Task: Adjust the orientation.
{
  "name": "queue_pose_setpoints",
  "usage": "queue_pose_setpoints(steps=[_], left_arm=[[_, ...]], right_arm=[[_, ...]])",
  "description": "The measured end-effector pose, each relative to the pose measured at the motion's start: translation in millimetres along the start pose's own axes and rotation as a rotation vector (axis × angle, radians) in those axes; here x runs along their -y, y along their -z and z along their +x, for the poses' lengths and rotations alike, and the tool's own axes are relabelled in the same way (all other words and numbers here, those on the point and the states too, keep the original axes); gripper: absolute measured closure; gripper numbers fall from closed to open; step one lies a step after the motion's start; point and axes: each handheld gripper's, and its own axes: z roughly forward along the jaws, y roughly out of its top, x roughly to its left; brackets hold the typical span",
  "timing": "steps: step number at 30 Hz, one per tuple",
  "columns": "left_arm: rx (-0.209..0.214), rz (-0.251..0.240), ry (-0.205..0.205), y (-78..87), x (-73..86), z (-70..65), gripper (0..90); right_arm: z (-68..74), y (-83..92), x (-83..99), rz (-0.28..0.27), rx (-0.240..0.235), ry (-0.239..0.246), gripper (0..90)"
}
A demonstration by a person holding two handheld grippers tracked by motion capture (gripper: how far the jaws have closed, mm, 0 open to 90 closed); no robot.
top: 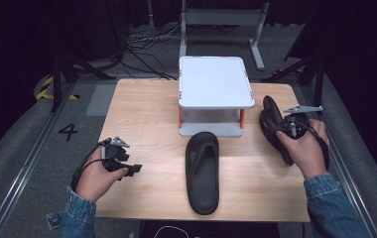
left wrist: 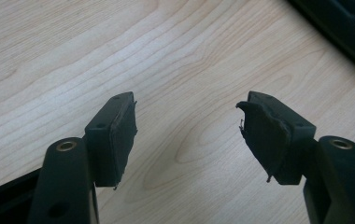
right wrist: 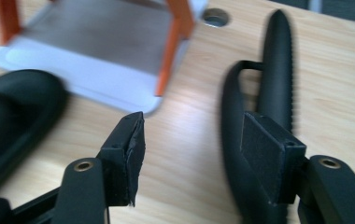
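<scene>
At the bench [top: 142, 114], my right gripper [right wrist: 189, 156] hovers, jaws apart and empty, at the slipper [right wrist: 278, 60] standing on edge right of the white rack [top: 216, 82]; I'd straddle its sole squarely before closing.

Free room and obstacles. The white two-tier stand [top: 216, 94] occupied the far middle of the counter [top: 142, 114]. One black slipper [top: 202, 171] lay lengthwise just in front of it, dividing the near counter. A second slipper [top: 272, 124], tilted on edge, blocked the right margin beside the right claw [right wrist: 189, 158]. Bare wood lay open left of the stand and between the left claw's [left wrist: 189, 135] parted jaws.
</scene>
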Motion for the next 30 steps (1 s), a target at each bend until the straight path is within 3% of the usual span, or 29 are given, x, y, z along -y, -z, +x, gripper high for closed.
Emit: queue_pose_setpoints(steps=[7,15,22,27,28,30], left_arm=[[-0.027,-0.015,0.021,3.0,12.4,4.2,32.7],[-0.044,-0.017,0.053,10.7,29.1,6.0,32.5],[-0.052,-0.020,0.069,14.1,34.0,5.9,32.6],[-0.051,-0.012,0.067,13.1,36.0,7.1,32.5],[-0.053,-0.015,0.068,13.2,36.1,7.2,32.5],[-0.048,-0.017,0.068,13.8,36.1,7.5,32.5]], right_arm=[[-22.0,-20.9,-12.1,0.063,0.083,-0.006,39.5],[-28.6,-44.5,-14.9,0.136,0.104,-0.019,39.7],[-36.4,-57.6,-20.7,0.121,0.106,-0.082,42.6],[-36.7,-65.6,-26.8,0.110,0.109,-0.131,52.5],[-36.7,-65.5,-27.7,0.108,0.114,-0.139,62.9],[-36.8,-65.1,-28.5,0.116,0.125,-0.127,61.8]])
